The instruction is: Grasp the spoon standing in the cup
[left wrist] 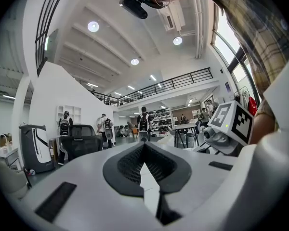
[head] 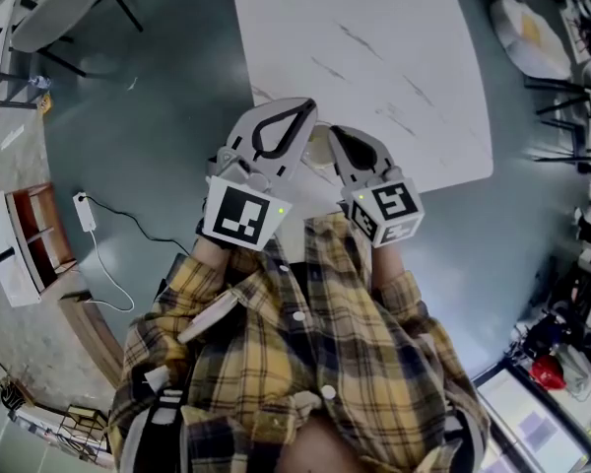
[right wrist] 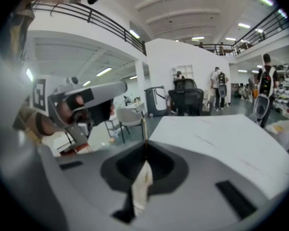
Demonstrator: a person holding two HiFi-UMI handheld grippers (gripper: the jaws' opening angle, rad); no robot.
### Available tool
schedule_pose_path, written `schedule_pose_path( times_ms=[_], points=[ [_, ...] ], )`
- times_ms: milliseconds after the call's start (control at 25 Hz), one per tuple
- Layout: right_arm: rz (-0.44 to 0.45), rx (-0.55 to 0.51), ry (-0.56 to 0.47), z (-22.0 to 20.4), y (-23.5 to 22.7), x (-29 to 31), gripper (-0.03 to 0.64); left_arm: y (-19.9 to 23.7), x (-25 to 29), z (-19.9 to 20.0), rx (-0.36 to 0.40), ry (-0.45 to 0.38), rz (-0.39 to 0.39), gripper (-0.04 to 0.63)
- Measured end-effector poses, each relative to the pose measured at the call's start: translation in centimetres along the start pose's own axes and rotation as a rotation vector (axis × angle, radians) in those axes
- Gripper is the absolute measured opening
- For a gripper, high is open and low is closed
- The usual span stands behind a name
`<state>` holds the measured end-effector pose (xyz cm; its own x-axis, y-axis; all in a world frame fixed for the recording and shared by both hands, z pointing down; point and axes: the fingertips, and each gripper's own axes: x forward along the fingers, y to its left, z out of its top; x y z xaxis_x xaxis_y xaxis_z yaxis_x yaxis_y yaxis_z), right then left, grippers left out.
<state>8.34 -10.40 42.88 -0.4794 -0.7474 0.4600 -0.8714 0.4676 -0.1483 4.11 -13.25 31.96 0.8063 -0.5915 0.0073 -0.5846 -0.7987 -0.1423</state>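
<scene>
Evidently the grasp is made: in the right gripper view the right gripper (right wrist: 145, 146) has its jaws pressed fully together, and a thin brass-coloured spoon (right wrist: 143, 126) rises straight up from their tips, pinched there by its handle. The pale cream cup (head: 319, 149) that holds it shows in the head view as a round shape between the two tools, at the near edge of the white marble-look table (head: 374, 57). The left gripper (left wrist: 144, 146) is also closed, with nothing in it; only a white sliver shows through its gap.

The weak point, I judge, is the hold itself. It takes a slim, smooth handle at the very tips of the jaws, so the spoon could swivel or slide out as it is raised. A lift that is not straight up could drag the bowl against the cup's wall and tip the cup, which stands close to the table edge. The left gripper, just beside the cup, could knock it too.
</scene>
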Motion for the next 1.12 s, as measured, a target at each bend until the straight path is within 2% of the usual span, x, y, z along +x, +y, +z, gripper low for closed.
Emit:
schedule_pose_path(
  times_ms=[560, 1120],
  points=[
    [0.021, -0.081, -0.102, 5.1, 1.5, -2.5, 0.032, 0.5, -0.4, 2.1, 0.011, -0.04, 0.026, 0.015],
    [0.127, -0.19, -0.27, 13.3, 4.6, -0.8, 0.032, 3.8, -3.2, 3.3, 0.019, -0.028, 0.143, 0.015]
  ],
)
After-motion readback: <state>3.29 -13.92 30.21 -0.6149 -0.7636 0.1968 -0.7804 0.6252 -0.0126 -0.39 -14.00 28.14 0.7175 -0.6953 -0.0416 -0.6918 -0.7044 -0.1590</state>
